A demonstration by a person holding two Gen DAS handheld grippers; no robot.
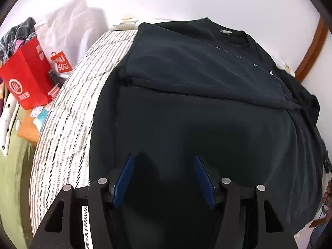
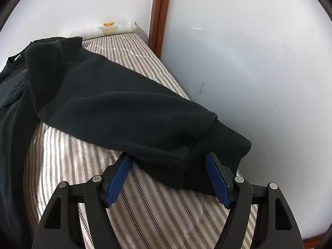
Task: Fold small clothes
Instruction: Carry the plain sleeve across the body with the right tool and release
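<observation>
— One dark sweatshirt (image 1: pixel 207 112) covers most of the striped bed (image 1: pixel 68 112). Where's its loose sleeve (image 2: pixel 116 108)?

— Out toward the wall, its long axis running from the shoulder down to my right tongs (image 2: pixel 168 164). The cuff (image 2: pixel 213 155) lies between their spread pads, unpinched.

— And the other pair?

— My left tongs (image 1: pixel 162 166) hover apart over the body, gripping nothing. The right is nearer the cuff.

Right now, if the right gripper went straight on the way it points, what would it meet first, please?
Most likely the sleeve cuff of the dark sweatshirt, lying just ahead of the open right gripper on the striped mattress. Depth is hard to judge.
</observation>
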